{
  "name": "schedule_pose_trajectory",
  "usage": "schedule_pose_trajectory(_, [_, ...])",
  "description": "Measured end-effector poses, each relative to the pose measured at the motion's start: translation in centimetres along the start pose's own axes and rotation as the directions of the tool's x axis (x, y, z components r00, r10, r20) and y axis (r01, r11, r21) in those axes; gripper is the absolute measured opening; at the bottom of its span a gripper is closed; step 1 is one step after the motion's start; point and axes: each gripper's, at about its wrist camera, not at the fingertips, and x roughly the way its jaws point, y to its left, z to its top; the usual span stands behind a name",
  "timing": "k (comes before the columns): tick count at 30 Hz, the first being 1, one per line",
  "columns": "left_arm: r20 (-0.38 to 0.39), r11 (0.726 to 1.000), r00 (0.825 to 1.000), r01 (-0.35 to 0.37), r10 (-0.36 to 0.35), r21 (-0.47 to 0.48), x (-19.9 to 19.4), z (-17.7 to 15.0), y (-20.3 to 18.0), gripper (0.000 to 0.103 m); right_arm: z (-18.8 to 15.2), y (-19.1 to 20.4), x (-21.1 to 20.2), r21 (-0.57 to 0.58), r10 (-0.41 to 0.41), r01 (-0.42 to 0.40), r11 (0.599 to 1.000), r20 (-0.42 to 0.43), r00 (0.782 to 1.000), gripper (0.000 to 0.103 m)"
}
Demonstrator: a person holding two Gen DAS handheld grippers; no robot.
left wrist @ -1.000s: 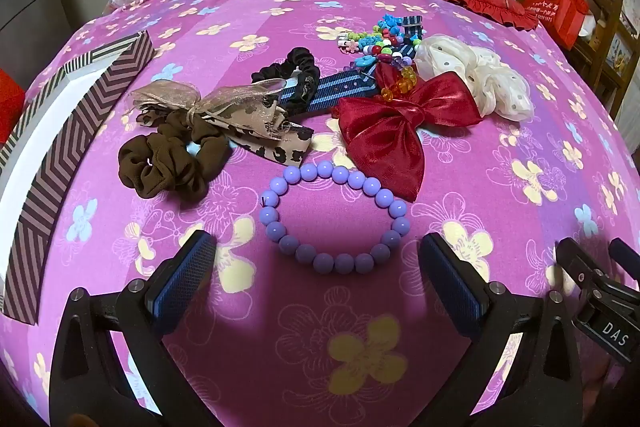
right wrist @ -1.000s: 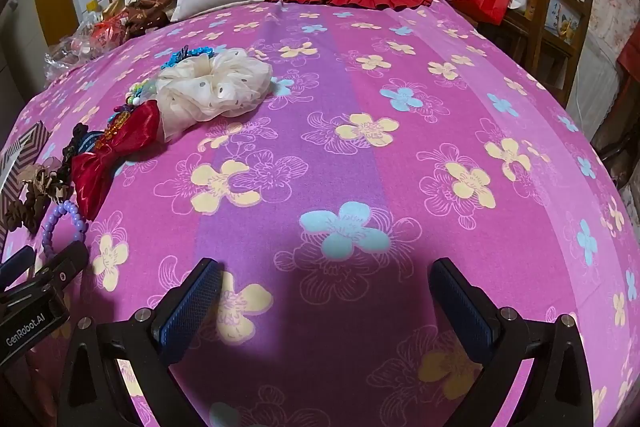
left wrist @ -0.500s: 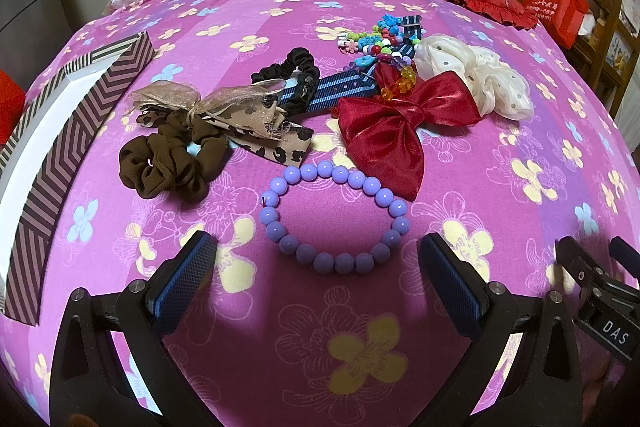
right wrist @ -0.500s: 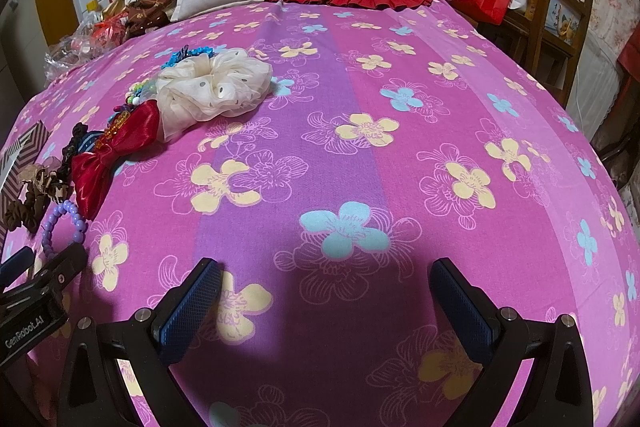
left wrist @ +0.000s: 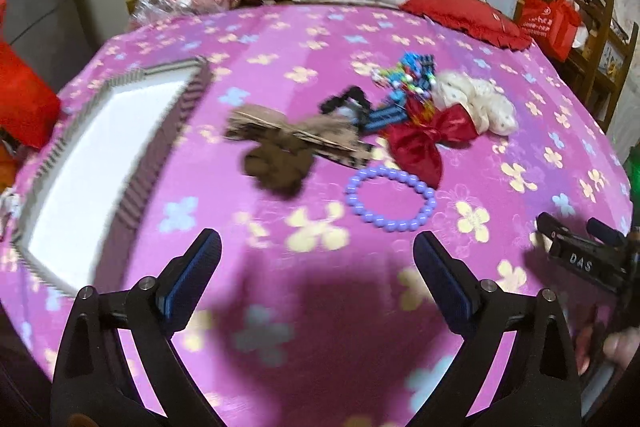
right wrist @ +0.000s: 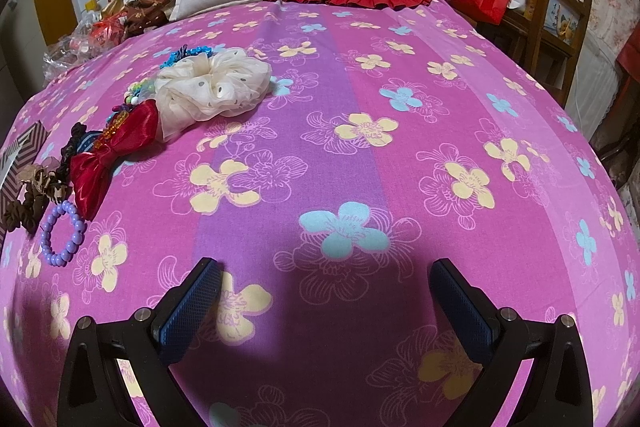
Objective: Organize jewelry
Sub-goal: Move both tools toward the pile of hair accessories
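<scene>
Near the bed's left edge, left gripper (left wrist: 316, 267) has pulled back, wide open, empty; purple beaded bracelet (left wrist: 391, 198) now lies farther off, white striped-rim box (left wrist: 104, 163) more exposed. Right gripper (right wrist: 326, 301) unchanged, open, empty.

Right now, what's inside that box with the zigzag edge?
The box shows only a plain white floor, with no jewelry visible in it. Its near corner is cut off behind the left tool, and the picture is blurred.
</scene>
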Motion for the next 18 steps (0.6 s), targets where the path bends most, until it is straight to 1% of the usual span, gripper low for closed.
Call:
schedule_pose_trajectory(3, [0.033,1.0,0.999,-0.03,0.029,0.009,-1.7,-0.1,1.6,0.097,-0.4,0.0,-0.5,0.035,-0.014,0.015,0.999,-0.028,1.0,0.103])
schedule_pose_trajectory(6, [0.063,0.998,0.996,-0.057,0.057,0.001,-3.4,-0.3,3.4,0.097,-0.8,-0.3,-1.1,0.054,0.006,-0.004,0.999,-0.043,0.999,0.103])
schedule_pose_trajectory(8, [0.076,0.998,0.995,-0.068,0.069,-0.013,-4.3,-0.4,4.5,0.097,-0.8,0.0,-1.9,0.044,0.003,-0.002,0.999,-0.035,0.999,0.103])
schedule_pose_trajectory(11, [0.083,0.996,0.994,-0.074,0.077,-0.042,-5.0,-0.4,6.1,0.097,-0.8,0.7,-4.1,0.017,0.002,-0.002,1.0,0.001,1.0,0.103])
schedule_pose_trajectory(14, [0.074,0.994,0.994,-0.075,0.08,-0.074,-5.2,-0.5,7.5,0.097,-0.6,1.5,-6.1,-0.007,0.028,-0.028,1.0,0.036,0.999,0.103])
schedule_pose_trajectory(16, [0.061,0.993,0.995,-0.074,0.079,-0.09,-5.0,-0.6,8.2,0.097,-0.4,2.3,-6.9,-0.026,0.062,-0.061,0.998,0.044,0.997,0.102])
schedule_pose_trajectory(18, [0.044,0.993,0.996,-0.068,0.073,-0.097,-4.5,-0.8,8.8,0.097,-0.3,3.2,-7.4,-0.048,0.105,-0.102,0.994,0.043,0.994,0.095])
